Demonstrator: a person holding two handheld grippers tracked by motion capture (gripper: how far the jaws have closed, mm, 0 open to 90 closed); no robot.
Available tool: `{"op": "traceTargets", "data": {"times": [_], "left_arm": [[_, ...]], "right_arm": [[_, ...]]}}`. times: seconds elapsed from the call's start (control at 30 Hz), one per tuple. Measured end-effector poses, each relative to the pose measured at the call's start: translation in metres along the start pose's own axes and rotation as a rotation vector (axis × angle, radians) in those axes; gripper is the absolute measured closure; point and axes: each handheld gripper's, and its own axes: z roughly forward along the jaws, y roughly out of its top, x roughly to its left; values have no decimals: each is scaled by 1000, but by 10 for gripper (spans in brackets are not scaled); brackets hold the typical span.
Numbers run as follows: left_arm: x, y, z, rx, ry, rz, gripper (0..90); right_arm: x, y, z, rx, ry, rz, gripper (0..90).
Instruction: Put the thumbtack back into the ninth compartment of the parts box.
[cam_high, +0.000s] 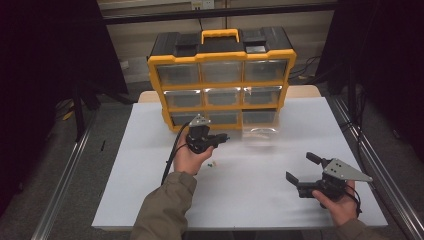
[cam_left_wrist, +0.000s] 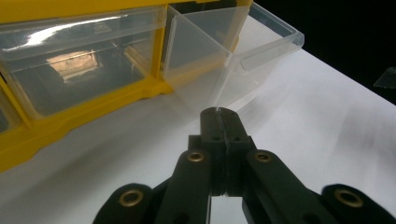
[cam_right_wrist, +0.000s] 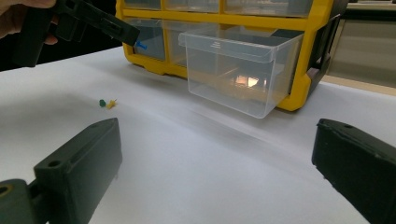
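- Two hand-held grippers are over the white bench (cam_high: 150, 165), and one yellow organiser (cam_high: 221, 80) with nine clear drawers stands at its far edge.
- Left hand-held gripper (cam_high: 225, 138): jaws pressed together on a blue pushpin (cam_right_wrist: 141, 45), lifted just off the organiser's bottom row, pin's long axis pointing away from the jaw tips.
- Bottom-right drawer (cam_right_wrist: 238, 67) is pulled out towards the near edge.
- Two loose pushpins (cam_right_wrist: 107, 103), green and yellow, lie mid-bench.
- Right hand-held gripper (cam_high: 301, 167): jaws wide apart, empty, near the bench's right near corner.

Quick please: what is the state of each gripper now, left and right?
Left gripper: closed on a small blue pushpin, near the pulled-out clear drawer.
Right gripper: open, holding nothing.
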Motion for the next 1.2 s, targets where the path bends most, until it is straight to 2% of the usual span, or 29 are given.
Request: {"op": "traceTargets", "data": {"times": [0.43, 0.53, 0.77, 1.1, 1.13, 1.2], "left_arm": [[-6, 16, 3, -33, -7, 11, 900], [-7, 20, 3, -23, -6, 30, 900], [-10, 27, 7, -26, -7, 40, 900], [-9, 31, 11, -41, -8, 39, 900], [-10, 32, 11, -38, 3, 41, 900], [-10, 32, 12, -44, -6, 45, 900]], "right_arm": [[0, 0, 0, 0, 3, -1, 10], [0, 0, 0, -1, 3, -3, 10], [0, 0, 0, 0, 5, -2, 10], [1, 0, 0, 2, 12, 0, 11], [1, -1, 1, 0, 13, 1, 11], [0, -1, 0, 0, 11, 0, 11]]}}
